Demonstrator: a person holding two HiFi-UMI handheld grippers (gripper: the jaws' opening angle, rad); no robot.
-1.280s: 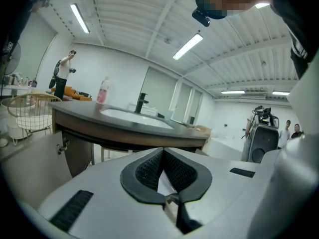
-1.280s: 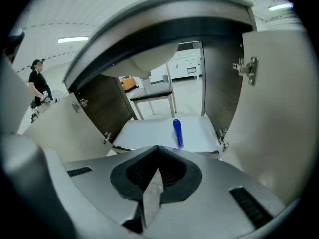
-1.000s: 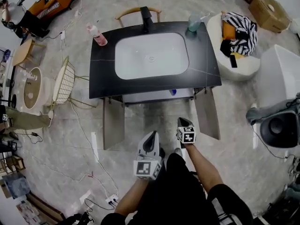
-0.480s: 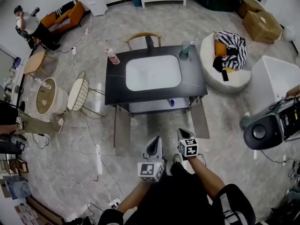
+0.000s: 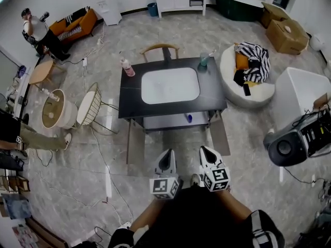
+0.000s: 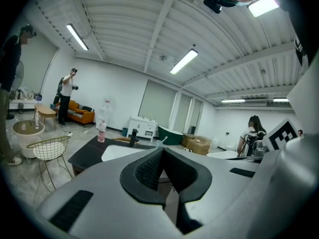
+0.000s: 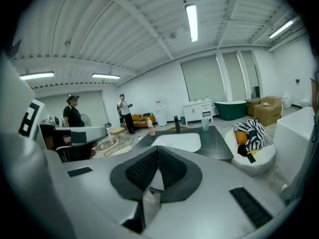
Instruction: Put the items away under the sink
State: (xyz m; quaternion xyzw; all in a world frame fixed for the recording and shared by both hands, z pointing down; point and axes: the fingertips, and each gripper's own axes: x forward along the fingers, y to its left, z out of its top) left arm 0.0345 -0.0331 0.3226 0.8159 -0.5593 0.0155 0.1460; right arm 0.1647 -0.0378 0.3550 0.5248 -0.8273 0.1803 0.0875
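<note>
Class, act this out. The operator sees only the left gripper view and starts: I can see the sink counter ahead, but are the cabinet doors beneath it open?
Observer: Yes. The head view shows both doors under the sink counter standing open.
Operator: Is anything inside?
Observer: A small blue thing shows at the front, under the counter; I cannot tell what it is.
Operator: Is the right gripper carrying something?
Observer: No. The right gripper has its jaws together, nothing between them.

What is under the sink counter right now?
Both cabinet doors stand open, and one small blue item sits at the front of the shelf. The countertop covers the rest of the inside.
</note>
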